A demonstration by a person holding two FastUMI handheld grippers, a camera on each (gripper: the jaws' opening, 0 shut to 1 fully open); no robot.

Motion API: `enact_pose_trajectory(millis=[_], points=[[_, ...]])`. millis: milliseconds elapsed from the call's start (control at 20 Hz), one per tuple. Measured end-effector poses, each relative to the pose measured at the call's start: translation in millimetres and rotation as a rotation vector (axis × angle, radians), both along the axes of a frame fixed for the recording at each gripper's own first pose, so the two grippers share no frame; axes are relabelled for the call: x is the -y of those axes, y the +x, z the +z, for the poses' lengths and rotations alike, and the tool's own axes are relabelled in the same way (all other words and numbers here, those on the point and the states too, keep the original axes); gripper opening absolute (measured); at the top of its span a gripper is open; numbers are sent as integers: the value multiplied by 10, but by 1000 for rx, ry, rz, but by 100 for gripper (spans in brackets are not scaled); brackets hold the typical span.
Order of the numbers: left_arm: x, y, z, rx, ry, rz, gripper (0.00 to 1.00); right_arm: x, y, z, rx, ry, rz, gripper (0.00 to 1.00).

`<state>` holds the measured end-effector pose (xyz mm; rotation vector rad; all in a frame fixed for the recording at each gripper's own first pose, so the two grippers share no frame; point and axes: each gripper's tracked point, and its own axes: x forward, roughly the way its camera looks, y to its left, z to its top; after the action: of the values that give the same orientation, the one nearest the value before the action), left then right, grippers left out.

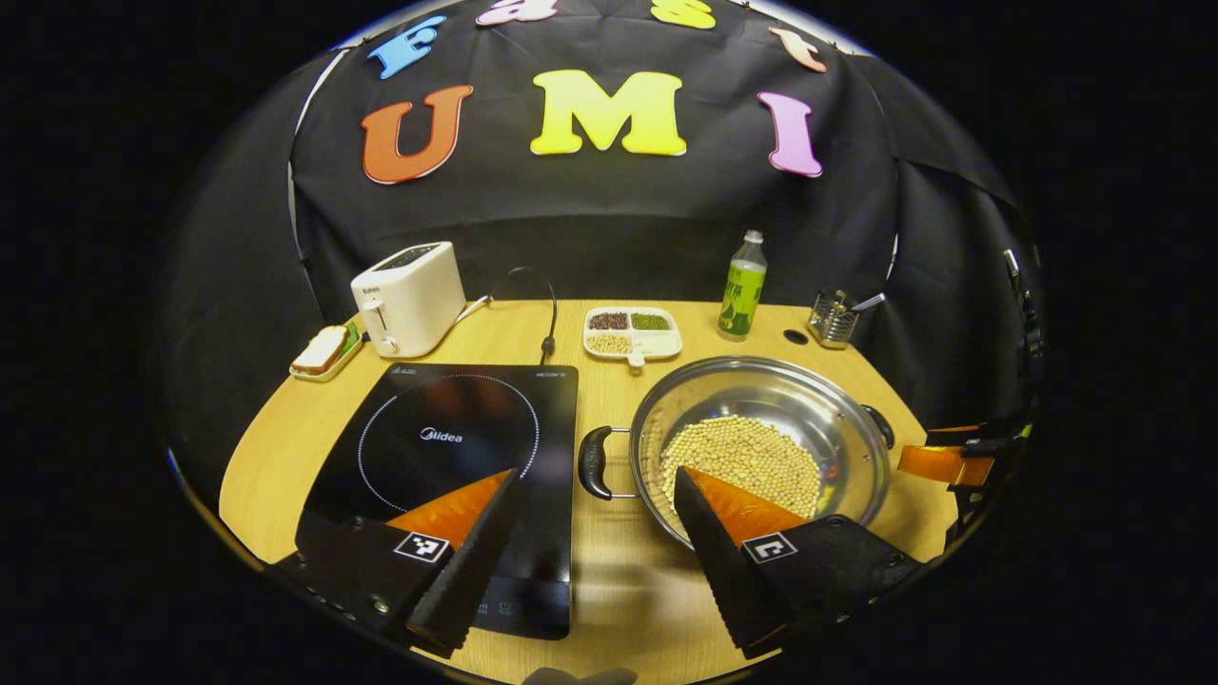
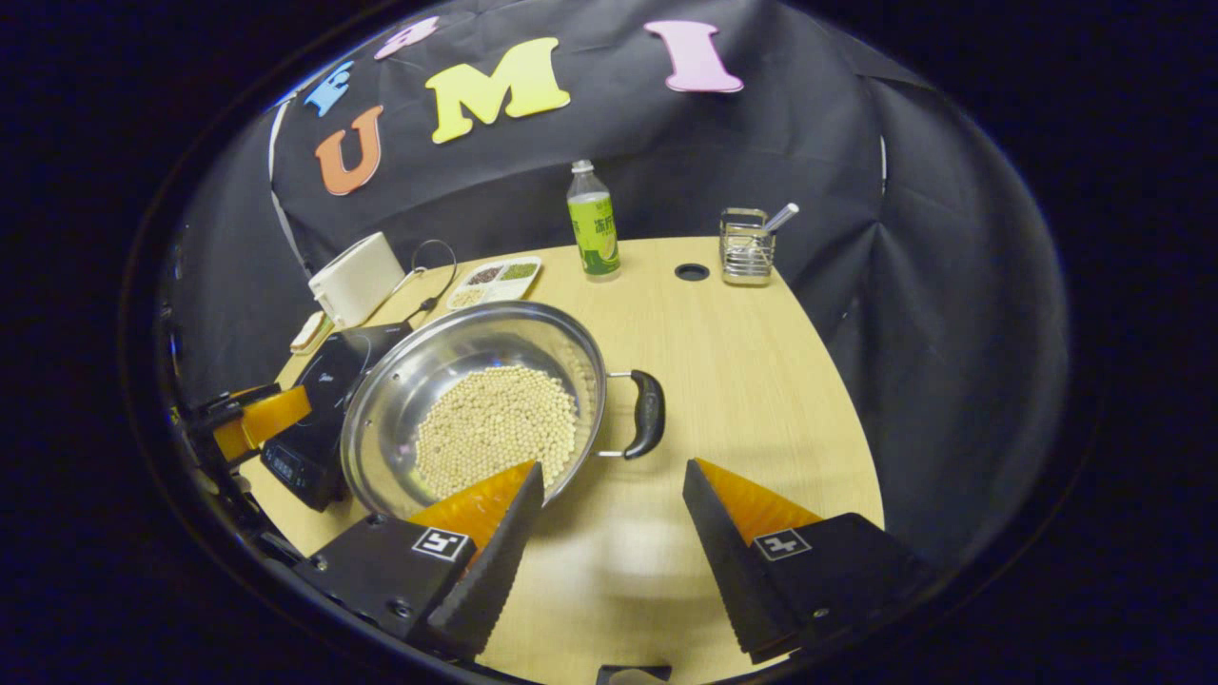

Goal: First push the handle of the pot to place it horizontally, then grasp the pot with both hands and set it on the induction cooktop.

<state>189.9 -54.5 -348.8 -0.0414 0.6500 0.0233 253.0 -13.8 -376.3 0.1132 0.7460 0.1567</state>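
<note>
A steel pot point(image 1: 804, 395) holding pale beans point(image 1: 747, 457) stands on the wooden table point(image 1: 618, 590), just right of the black induction cooktop point(image 1: 447, 447). Its two black handles point left point(image 1: 595, 463) and right point(image 1: 880, 425). My left gripper point(image 1: 598, 474) is open, low over the table, and the left handle lies just ahead between its fingertips. In the right gripper view the pot point(image 2: 419, 371) sits left of centre, with its near handle point(image 2: 649, 414) just ahead of my open right gripper point(image 2: 614, 468). Each gripper also appears at the far side of the pot, the right gripper point(image 1: 952, 463) and the left gripper point(image 2: 252, 419).
A white toaster point(image 1: 409, 297) with its cable, a small tray with bread point(image 1: 324, 352), a divided dish of grains point(image 1: 633, 333), a green bottle point(image 1: 743, 285) and a wire holder point(image 1: 834, 319) line the table's back. A round hole point(image 1: 795, 336) is near the bottle.
</note>
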Motion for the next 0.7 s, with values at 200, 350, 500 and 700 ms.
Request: enact_pose_trajectory(millis=[200, 350, 500, 700], points=[[-5, 291, -289, -53, 5, 19, 96, 12, 350, -139, -33, -12, 40, 93], [41, 410, -449, -87, 16, 12, 96, -9, 489, -237, -64, -13, 70, 93], [99, 489, -550, -120, 5, -2, 96, -44, 564, -320, -98, -16, 92, 93], [169, 583, -587, -137, -5, -14, 96, -75, 604, -404, -143, -10, 103, 84]])
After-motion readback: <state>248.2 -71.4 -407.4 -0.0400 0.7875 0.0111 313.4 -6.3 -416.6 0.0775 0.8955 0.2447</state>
